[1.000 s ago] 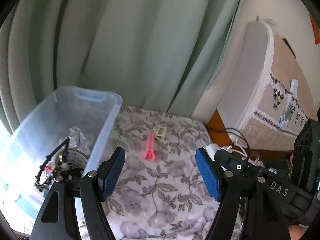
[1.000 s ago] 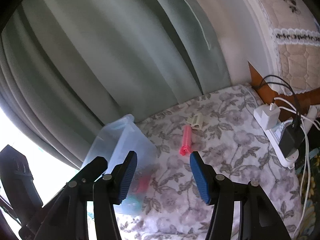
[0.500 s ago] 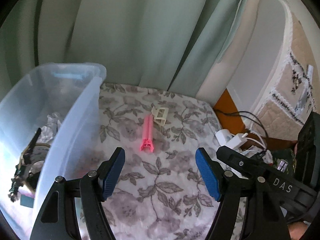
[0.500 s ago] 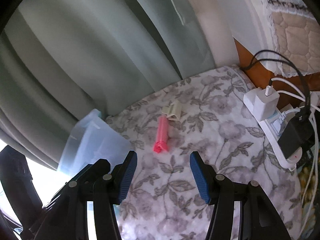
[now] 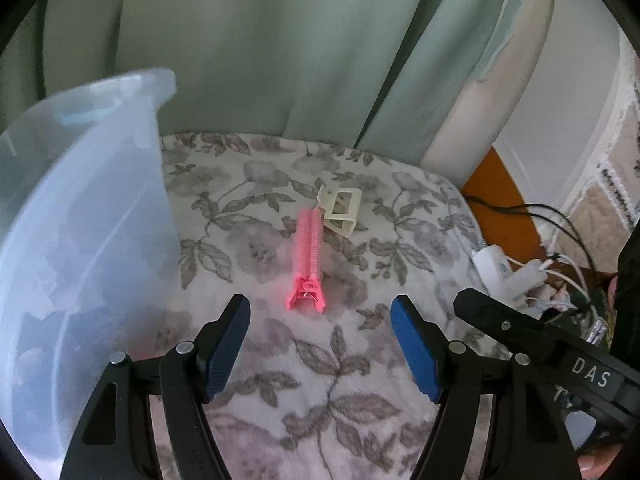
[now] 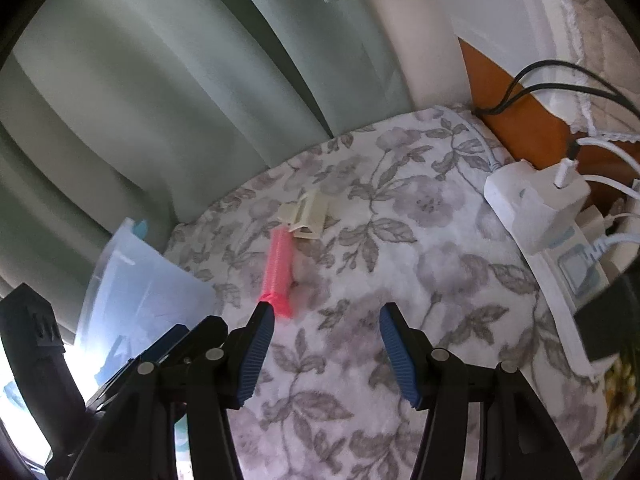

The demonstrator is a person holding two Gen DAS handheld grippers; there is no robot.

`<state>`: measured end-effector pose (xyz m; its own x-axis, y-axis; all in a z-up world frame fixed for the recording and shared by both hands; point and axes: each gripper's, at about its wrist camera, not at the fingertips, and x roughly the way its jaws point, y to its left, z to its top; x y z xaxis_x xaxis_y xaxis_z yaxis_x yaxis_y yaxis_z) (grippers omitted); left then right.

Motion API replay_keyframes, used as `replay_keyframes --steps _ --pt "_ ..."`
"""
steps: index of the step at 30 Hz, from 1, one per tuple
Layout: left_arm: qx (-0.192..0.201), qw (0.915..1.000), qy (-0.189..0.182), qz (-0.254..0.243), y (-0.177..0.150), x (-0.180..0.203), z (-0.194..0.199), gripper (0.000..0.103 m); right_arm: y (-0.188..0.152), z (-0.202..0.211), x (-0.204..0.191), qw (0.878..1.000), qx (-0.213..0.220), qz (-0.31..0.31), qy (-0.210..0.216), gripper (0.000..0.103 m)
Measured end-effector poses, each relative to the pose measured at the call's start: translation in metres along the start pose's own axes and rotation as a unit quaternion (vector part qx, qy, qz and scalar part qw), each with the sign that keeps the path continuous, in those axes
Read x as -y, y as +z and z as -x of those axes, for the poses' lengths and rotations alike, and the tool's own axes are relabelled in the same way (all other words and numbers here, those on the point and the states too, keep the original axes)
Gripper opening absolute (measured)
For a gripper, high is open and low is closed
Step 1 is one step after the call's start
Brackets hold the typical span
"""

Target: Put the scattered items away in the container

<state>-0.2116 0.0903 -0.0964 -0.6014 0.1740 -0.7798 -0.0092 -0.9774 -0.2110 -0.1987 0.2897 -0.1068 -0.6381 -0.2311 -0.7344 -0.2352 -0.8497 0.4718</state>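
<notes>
A pink ribbed hair clip [image 5: 308, 258] lies on the floral cloth, just ahead of my open, empty left gripper [image 5: 320, 344]. A cream hair claw clip [image 5: 340, 210] lies touching its far end. The clear plastic bin [image 5: 80, 220] stands at the left. In the right wrist view the pink clip [image 6: 278, 272] lies just beyond my left fingertip, the cream clip [image 6: 306, 218] is farther back, and the bin [image 6: 132, 280] is at the left. My right gripper [image 6: 326, 344] is open and empty.
Green curtains hang behind the floral cloth [image 5: 320, 380]. A white power strip [image 6: 560, 260] with chargers [image 6: 532, 204] and cables lies at the right edge. A padded headboard stands at the far right.
Both grippers have moved forward and down toward the pink clip. The bin has slid left in both views, and its contents no longer show.
</notes>
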Motion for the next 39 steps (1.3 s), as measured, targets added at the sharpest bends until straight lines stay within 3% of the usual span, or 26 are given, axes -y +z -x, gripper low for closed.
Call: replay_keyframes --steps 17,24,31,39 --pt "-0.024 0.9993 0.026 0.01 0.016 -0.015 -0.076 0.073 0.029 -0.073 0.0 0.999 -0.027 0.019 -0.004 0.059" --pt "-0.021 0.9991 0.03 0.02 0.018 -0.024 -0.09 0.062 0.041 -0.097 -0.008 0.999 -0.031 0.038 0.001 0.059" --pt "0.002 0.9992 0.039 -0.002 0.021 -0.016 -0.089 0.042 0.052 -0.117 -0.02 0.998 -0.032 0.058 0.008 0.059" --pt "0.005 0.9996 0.02 0.018 0.023 -0.026 -0.091 0.044 0.063 -0.142 -0.034 0.996 -0.038 0.08 0.012 0.059"
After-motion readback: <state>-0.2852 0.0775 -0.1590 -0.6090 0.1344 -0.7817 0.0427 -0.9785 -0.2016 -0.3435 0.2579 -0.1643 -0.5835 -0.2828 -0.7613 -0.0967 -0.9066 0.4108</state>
